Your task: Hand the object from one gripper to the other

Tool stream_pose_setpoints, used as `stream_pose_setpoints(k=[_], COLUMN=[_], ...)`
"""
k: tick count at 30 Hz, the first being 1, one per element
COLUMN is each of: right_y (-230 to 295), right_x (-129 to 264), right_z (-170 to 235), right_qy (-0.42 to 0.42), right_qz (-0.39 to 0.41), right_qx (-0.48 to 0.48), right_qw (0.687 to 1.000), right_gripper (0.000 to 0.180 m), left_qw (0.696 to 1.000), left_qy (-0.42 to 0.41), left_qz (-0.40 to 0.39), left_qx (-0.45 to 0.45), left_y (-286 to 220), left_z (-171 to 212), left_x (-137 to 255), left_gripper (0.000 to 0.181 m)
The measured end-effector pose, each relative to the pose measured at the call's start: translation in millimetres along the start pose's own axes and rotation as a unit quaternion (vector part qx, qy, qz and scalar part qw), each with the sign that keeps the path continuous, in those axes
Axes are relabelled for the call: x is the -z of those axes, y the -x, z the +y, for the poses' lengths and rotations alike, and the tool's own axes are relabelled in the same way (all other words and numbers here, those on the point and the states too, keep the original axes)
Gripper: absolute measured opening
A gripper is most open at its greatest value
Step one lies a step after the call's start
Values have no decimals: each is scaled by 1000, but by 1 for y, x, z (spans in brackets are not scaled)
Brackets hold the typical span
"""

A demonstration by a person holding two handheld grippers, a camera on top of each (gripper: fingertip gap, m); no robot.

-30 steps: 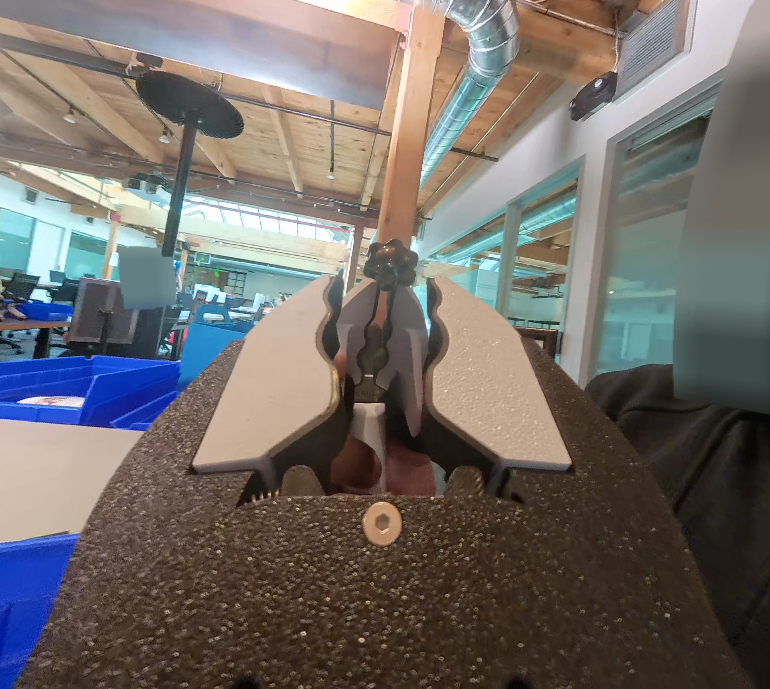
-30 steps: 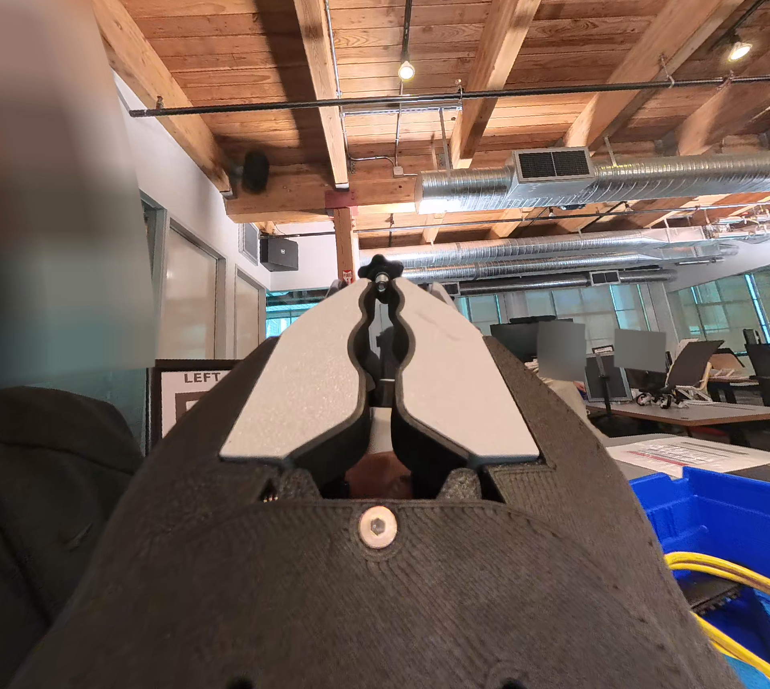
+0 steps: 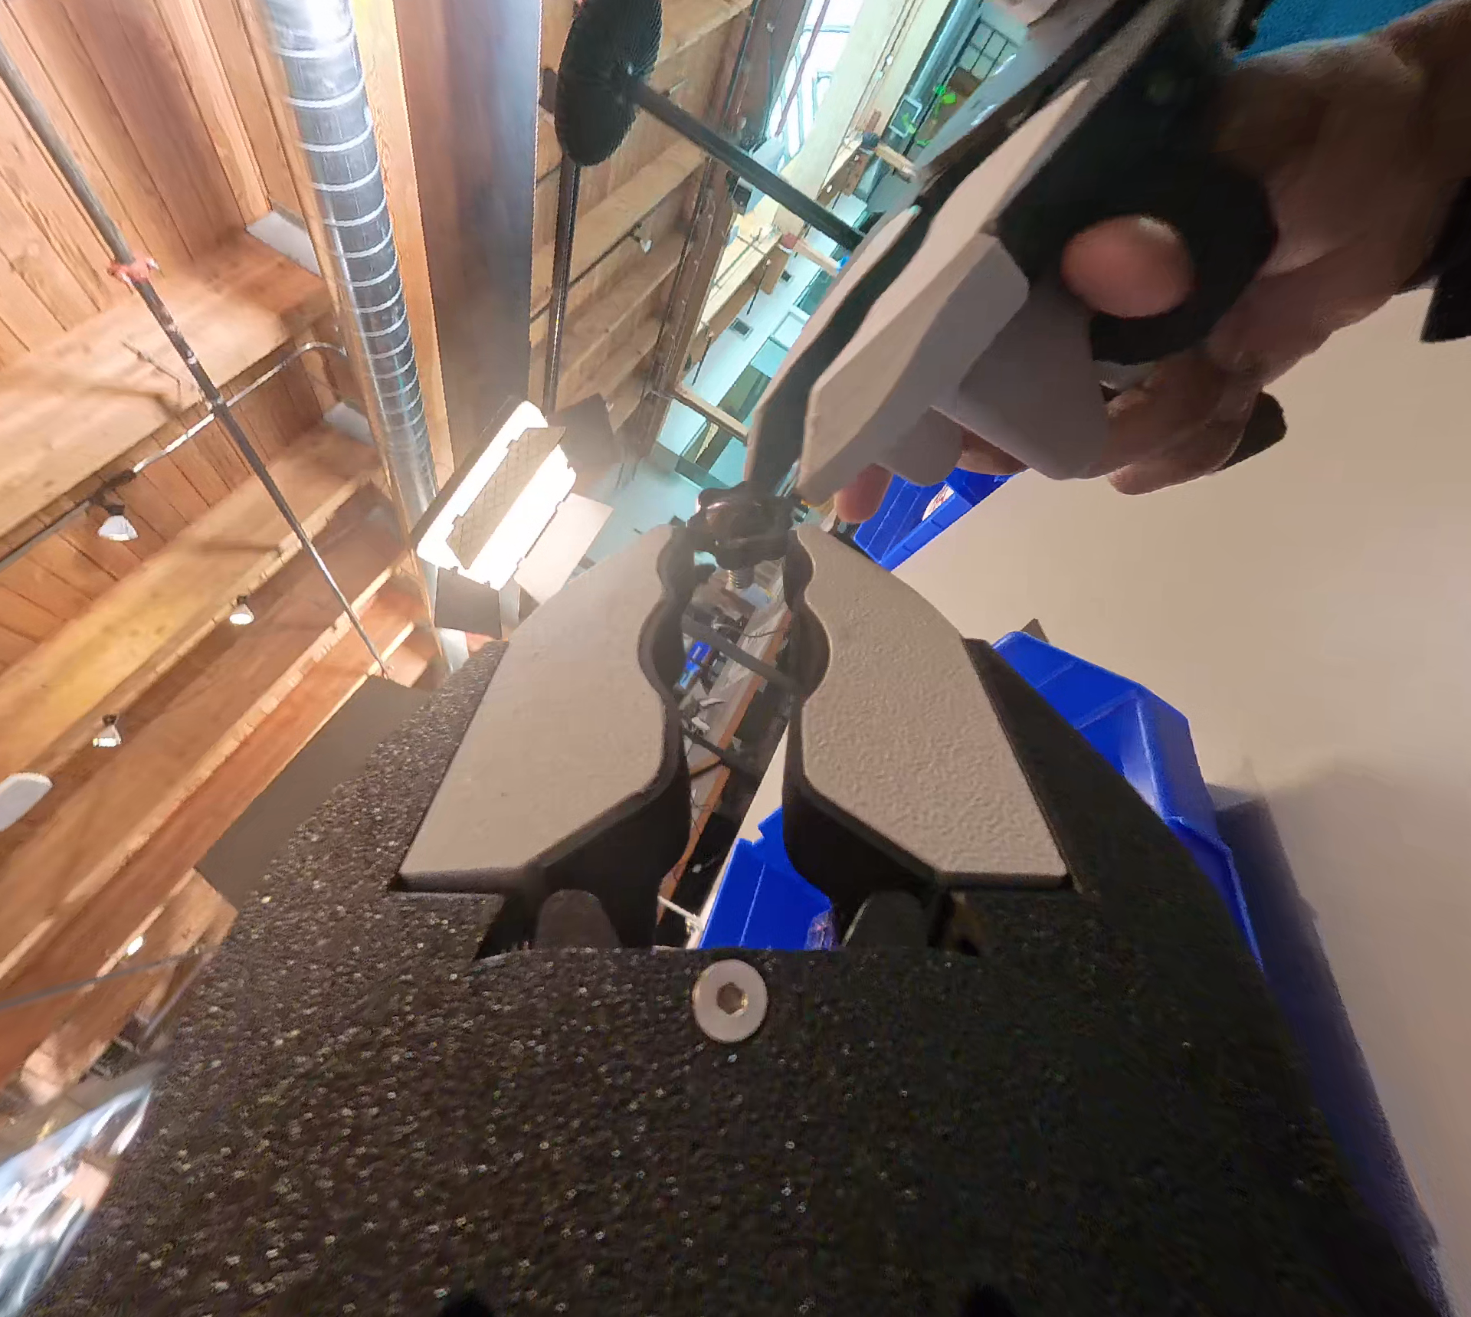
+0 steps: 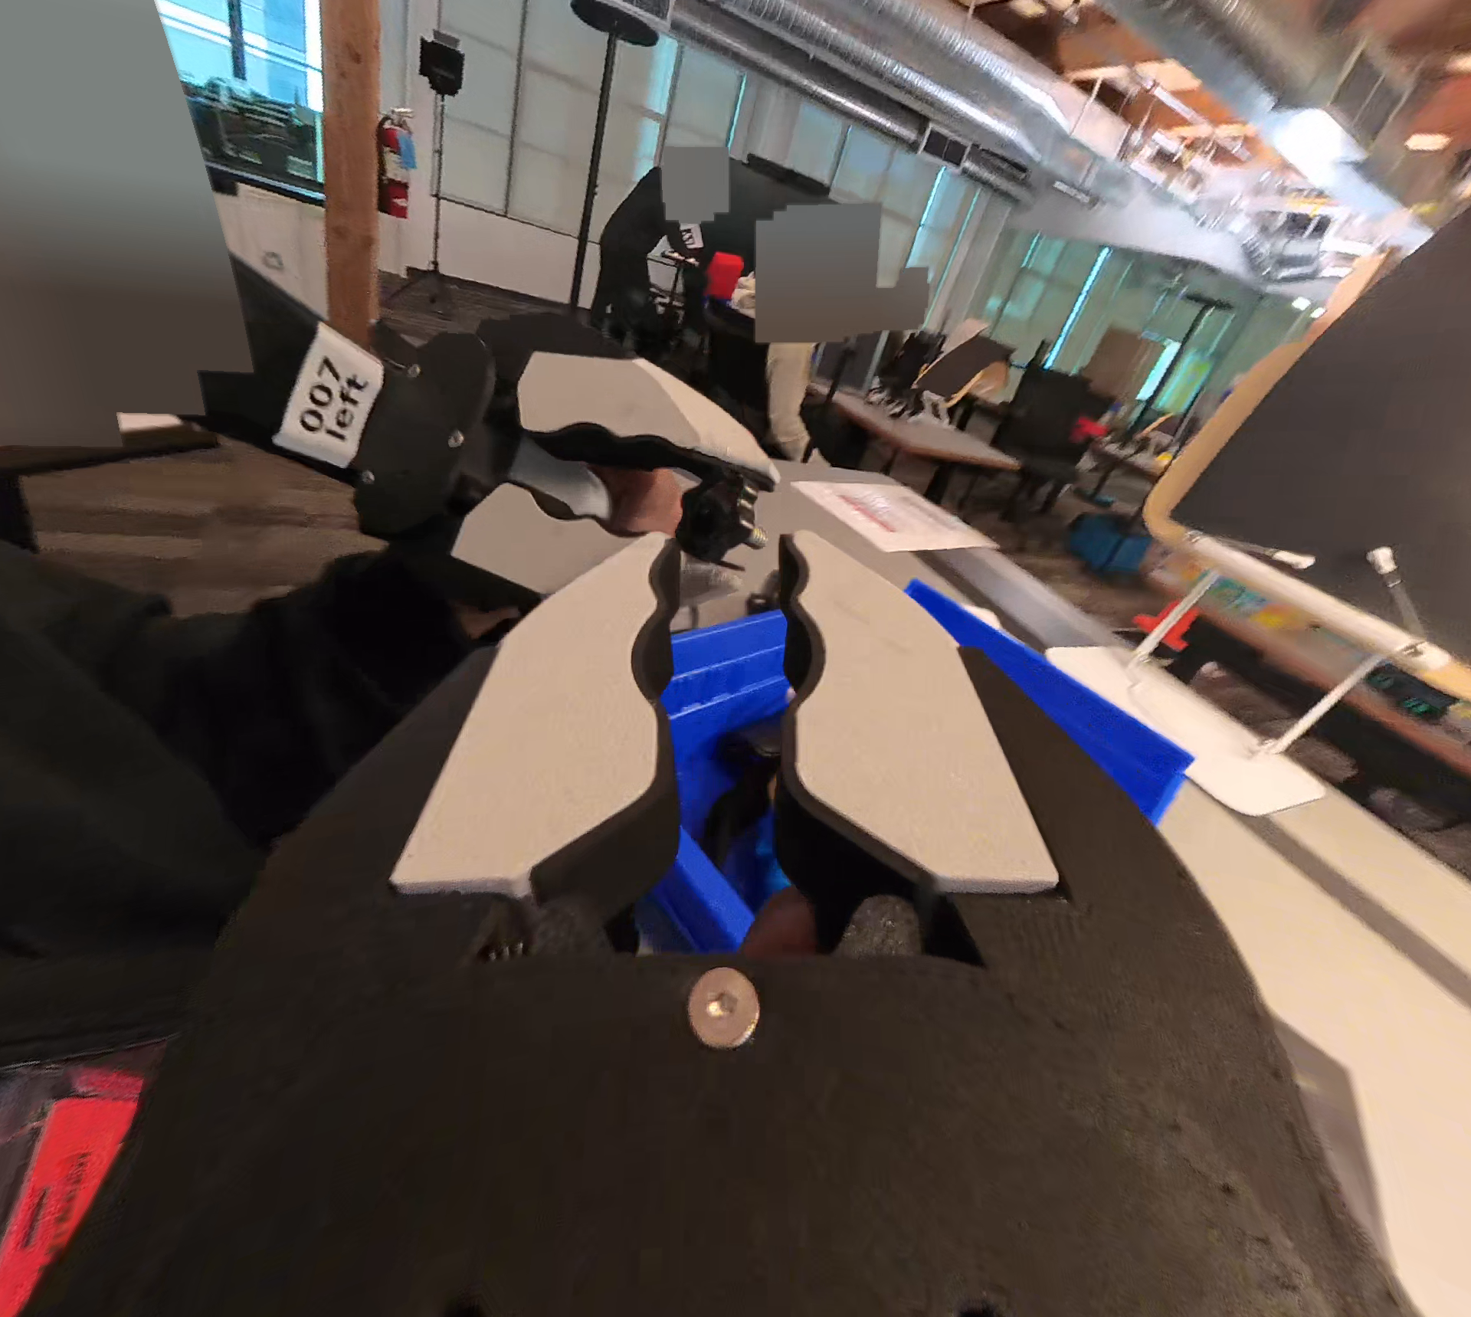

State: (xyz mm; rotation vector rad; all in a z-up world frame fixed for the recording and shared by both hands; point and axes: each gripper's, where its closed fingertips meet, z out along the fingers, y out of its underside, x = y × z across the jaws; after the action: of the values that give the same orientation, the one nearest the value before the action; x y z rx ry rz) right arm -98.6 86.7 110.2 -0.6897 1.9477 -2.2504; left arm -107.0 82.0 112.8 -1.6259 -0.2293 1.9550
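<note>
Since a second ago both tools have swung from pointing up at the ceiling to meeting over the tabletop (image 4: pixel 1313 960), and the grip has changed sides. The left gripper (image 3: pixel 736 550) has drawn its fingers (image 3: pixel 573 706) in until the tips pinch the black star knob (image 3: pixel 736 530). The right gripper (image 4: pixel 726 550) has eased to a narrow gap, its tips just beside the knob's threaded stud and, as far as I can tell, no longer clamping it. The knob therefore sits at the left tips, in the air. To finish the hand-over well, I would keep the left squeeze steady and draw the right straight back along the stud, not sideways, since the hold is only at the very tips and a nudge could twist the knob loose. Below the knob a blue bin (image 4: pixel 716 650) stands open. Dark items show in it through the gap, too hidden to name. Beyond the knob a printed sheet (image 4: pixel 883 507) lies flat.
</note>
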Motion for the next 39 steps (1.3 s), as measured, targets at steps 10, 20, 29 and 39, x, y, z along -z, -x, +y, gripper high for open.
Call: stream_pose_setpoints(k=[10, 20, 29, 39], right_y=[5, 1, 20, 28], right_x=[-3, 0, 11, 11], right_z=[8, 8, 6, 6], right_qy=[20, -16, -63, -69], right_qz=[-48, 8, 8, -4], right_qx=[-87, 155, 354, 368], right_qw=[995, 988, 933, 927], right_gripper=[14, 13, 13, 13], left_qw=[999, 979, 920, 940], left_qy=[-22, -29, -114, -107], left_qz=[9, 122, 224, 221], left_qx=[-35, 160, 301, 239], left_y=[-12, -22, -23, -32], left_z=[0, 9, -12, -22], left_x=[-2, 3, 23, 23], left_gripper=[22, 26, 27, 10])
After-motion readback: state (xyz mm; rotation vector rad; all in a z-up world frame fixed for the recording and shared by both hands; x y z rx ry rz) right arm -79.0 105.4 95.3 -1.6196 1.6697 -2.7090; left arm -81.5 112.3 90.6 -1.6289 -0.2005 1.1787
